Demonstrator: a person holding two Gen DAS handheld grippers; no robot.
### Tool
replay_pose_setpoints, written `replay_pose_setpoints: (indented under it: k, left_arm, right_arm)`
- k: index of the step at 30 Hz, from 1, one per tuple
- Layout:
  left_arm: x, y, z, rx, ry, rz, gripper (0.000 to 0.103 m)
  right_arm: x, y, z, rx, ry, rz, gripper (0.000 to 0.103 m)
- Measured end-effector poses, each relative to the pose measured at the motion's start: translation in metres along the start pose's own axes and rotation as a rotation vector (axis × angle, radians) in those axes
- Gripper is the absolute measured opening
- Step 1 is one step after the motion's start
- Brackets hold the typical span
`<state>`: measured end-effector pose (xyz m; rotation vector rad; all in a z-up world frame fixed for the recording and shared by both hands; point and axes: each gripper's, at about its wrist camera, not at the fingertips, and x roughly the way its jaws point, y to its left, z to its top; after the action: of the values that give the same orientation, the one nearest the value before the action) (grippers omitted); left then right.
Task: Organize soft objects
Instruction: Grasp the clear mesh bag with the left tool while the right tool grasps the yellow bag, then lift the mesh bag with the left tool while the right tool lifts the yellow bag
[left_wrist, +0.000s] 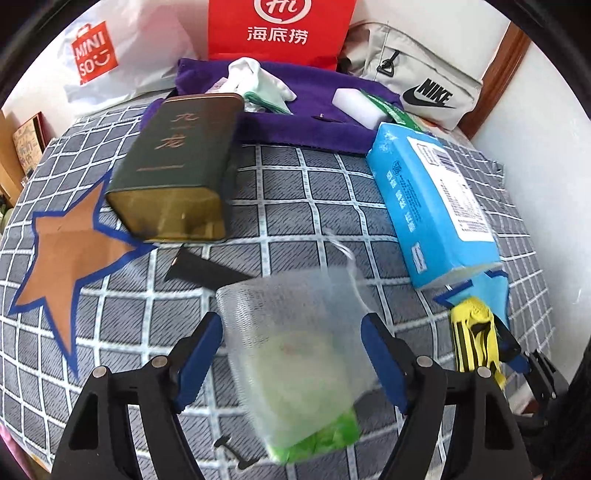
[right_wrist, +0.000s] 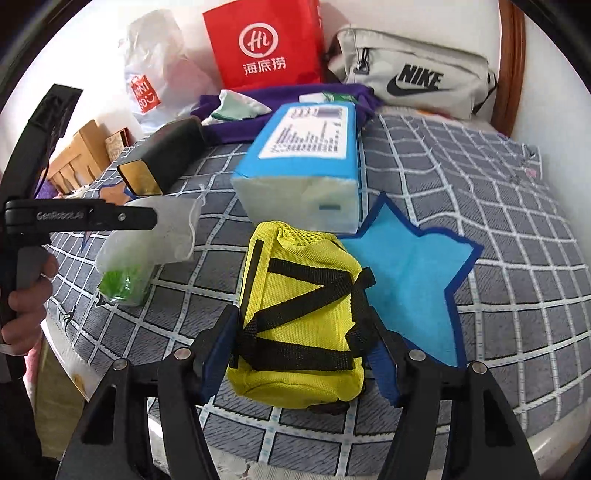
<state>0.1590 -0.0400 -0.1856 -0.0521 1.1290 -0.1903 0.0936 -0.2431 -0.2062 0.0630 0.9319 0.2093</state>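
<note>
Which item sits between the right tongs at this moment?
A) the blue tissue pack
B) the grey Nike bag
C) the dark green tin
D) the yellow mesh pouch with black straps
D: in the right wrist view the yellow mesh pouch fills the gap of the right tongs, both blue pads against its sides.

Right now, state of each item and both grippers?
left gripper: jaws shut on mesh pouch, lifted
right gripper: jaws shut on yellow bag
tissue pack: lying flat, near end overlapping blue star
dark tin: lying on its side, touching brown star
</note>
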Motion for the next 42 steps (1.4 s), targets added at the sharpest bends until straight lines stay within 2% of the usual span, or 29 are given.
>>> replay_pose_setpoints:
  k: [4,7,9,11,17,19,22,29,36,39,42]
  left_arm:
    - [0.012,-0.012,0.004,0.031,-0.013,0.064,0.076]
    - [0.016,-0.016,0.003,0.046,-0.010,0.052,0.074]
    - [0.016,-0.018,0.002,0.050,-0.011,0.044,0.061]
    - [0.016,-0.018,0.002,0.043,-0.015,0.041,0.042]
    - [0.007,-0.014,0.001,0.025,-0.034,-0.022,0.015]
    - [0.002,-0.013,0.001,0.021,-0.037,-0.057,0.011]
    - [-0.006,-0.012,0.000,0.016,-0.050,-0.088,0.008]
    - [-0.038,0.007,0.000,-0.009,-0.111,-0.090,0.007]
    - [-0.072,0.074,-0.003,-0.143,-0.146,-0.033,0.007]
    - [-0.074,0.101,-0.008,-0.198,-0.132,0.003,0.007]
    - [-0.066,0.121,-0.015,-0.208,-0.095,0.038,0.007]
  right_arm:
    - [0.010,-0.003,0.000,0.010,-0.002,0.014,0.070]
    - [0.015,-0.002,-0.001,0.009,-0.015,0.020,0.072]
    - [0.016,0.002,-0.002,-0.016,-0.024,0.005,0.074]
    - [0.018,0.005,-0.001,-0.028,-0.035,-0.011,0.074]
    - [0.017,0.007,-0.002,-0.037,-0.047,-0.033,0.071]
    - [0.016,0.007,-0.002,-0.031,-0.047,-0.033,0.070]
    - [0.014,0.008,-0.001,-0.021,-0.043,-0.036,0.068]
    - [0.004,0.010,0.001,-0.023,-0.045,-0.047,0.067]
    - [-0.011,0.012,0.007,-0.026,-0.069,-0.066,0.067]
    - [-0.014,0.013,0.009,-0.026,-0.070,-0.071,0.067]
    - [-0.014,0.014,0.010,-0.025,-0.065,-0.081,0.067]
